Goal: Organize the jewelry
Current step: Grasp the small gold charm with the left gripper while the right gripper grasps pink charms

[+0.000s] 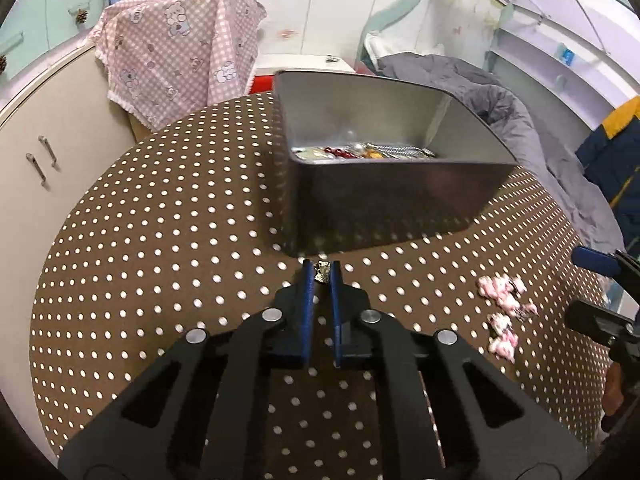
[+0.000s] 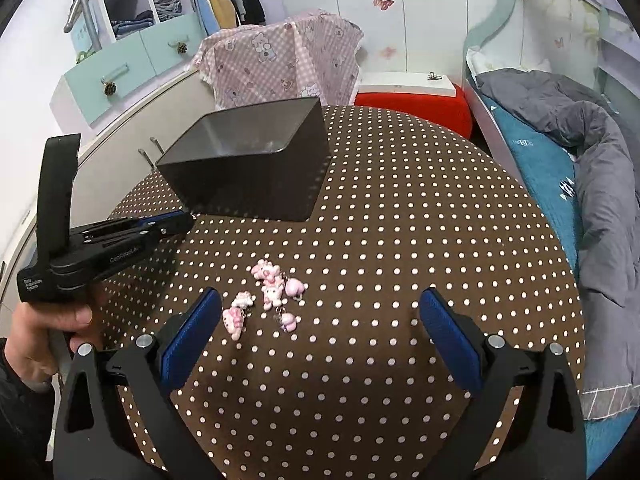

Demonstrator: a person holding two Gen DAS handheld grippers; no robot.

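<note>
A dark metal box (image 1: 384, 200) stands on the brown dotted table (image 1: 160, 240) and holds several pieces of jewelry (image 1: 360, 153). My left gripper (image 1: 321, 270) is shut on a small silver trinket (image 1: 321, 271), just in front of the box's near wall. It also shows in the right wrist view (image 2: 182, 220) at the box's (image 2: 256, 176) left corner. Several pink charms (image 2: 268, 292) lie on the table between and just ahead of my right gripper (image 2: 320, 304), which is open and empty. The charms also show in the left wrist view (image 1: 506, 312).
A pink checked cloth (image 1: 180, 56) hangs behind the table. A cream cabinet (image 1: 48, 152) stands at the left. A bed with a grey duvet (image 2: 592, 160) runs along the right. A red stool (image 2: 416, 108) stands behind the table.
</note>
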